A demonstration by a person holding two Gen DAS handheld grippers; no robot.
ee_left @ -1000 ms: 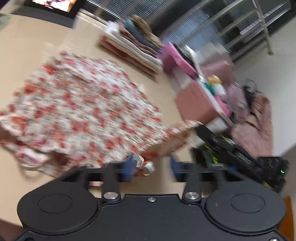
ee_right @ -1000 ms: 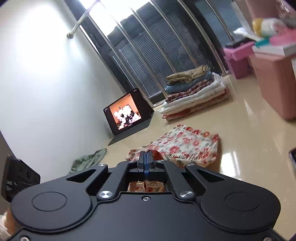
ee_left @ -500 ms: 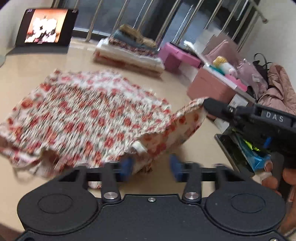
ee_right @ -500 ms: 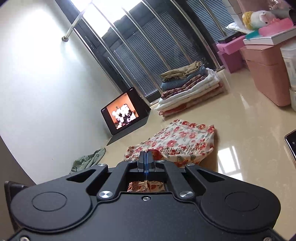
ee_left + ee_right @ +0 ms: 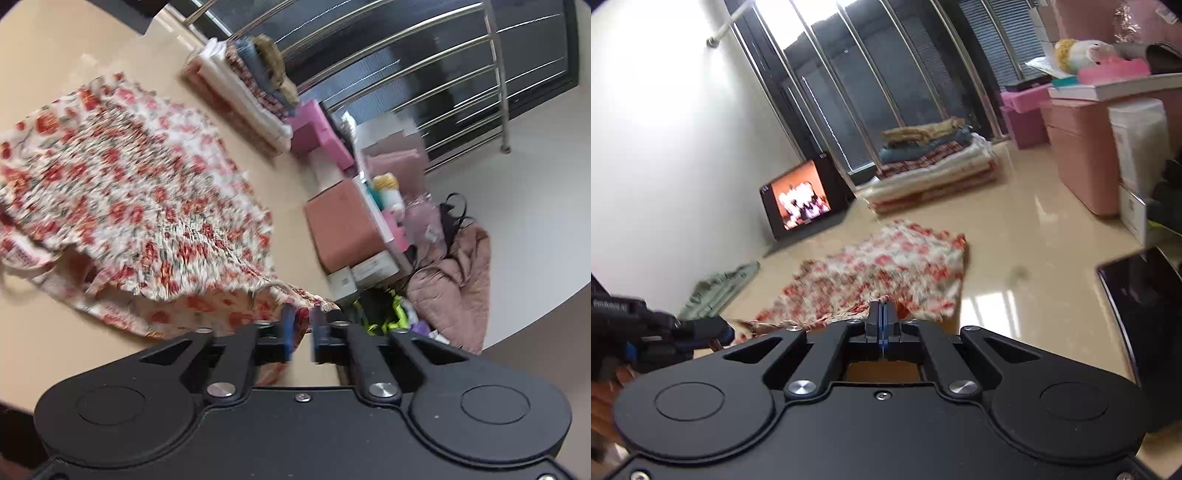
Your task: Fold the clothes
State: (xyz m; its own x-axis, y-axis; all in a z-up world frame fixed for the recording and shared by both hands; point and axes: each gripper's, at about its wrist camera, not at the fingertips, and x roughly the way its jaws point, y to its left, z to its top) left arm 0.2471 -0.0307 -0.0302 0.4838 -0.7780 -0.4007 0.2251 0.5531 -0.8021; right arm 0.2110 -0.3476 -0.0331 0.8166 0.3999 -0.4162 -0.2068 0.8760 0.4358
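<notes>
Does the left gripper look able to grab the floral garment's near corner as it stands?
Probably yes. The left gripper is opening, and the floral garment has a corner lying between its fingers, nothing blocking. The right gripper is shut on another edge.

A cream garment (image 5: 140, 192) printed with red flowers lies spread on the glossy beige floor (image 5: 44, 325), its cloth shirred into fine ribbed gathers. Most of it rests flat ahead of the fingers (image 5: 287, 325), while its near edge is lifted and folded up. One corner reaches between the left fingers; a near edge runs to the right fingers (image 5: 874, 321).
</notes>
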